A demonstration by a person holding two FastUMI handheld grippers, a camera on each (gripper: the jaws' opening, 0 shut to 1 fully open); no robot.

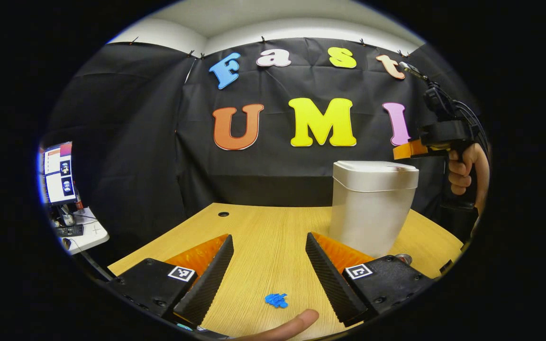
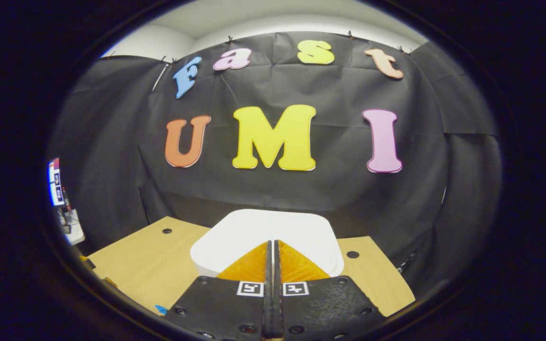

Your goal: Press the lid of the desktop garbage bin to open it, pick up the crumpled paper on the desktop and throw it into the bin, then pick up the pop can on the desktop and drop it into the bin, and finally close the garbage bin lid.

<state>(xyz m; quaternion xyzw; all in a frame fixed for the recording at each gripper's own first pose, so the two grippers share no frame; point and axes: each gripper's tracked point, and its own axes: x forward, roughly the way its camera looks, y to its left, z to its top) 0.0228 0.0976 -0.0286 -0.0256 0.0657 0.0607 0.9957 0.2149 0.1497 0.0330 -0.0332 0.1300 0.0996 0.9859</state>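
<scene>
Right gripper view is showing the right gripper [image 2: 271,251], fingers pressed together on nothing, hovering over the closed lid [image 2: 263,232] of the garbage bin [image 1: 372,208]. An off-centre press is risking tipping the bin. The left gripper [image 1: 268,265] is gaping wide at six o'clock, with the bin at two o'clock beyond it.

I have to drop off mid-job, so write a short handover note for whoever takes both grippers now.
Left gripper: open, empty, low over the light wooden desktop.
Right gripper: shut on nothing, poised over the lid of the white plastic garbage bin; contact with the lid can't be judged.
Bin lid is closed. A small blue scrap lies between the left fingers. A metal can top peeks beside the bin's base. Crumpled paper: whereabouts unknown.
Done: cannot tell. Left: unclear; confirm paper and can are binned.
</scene>
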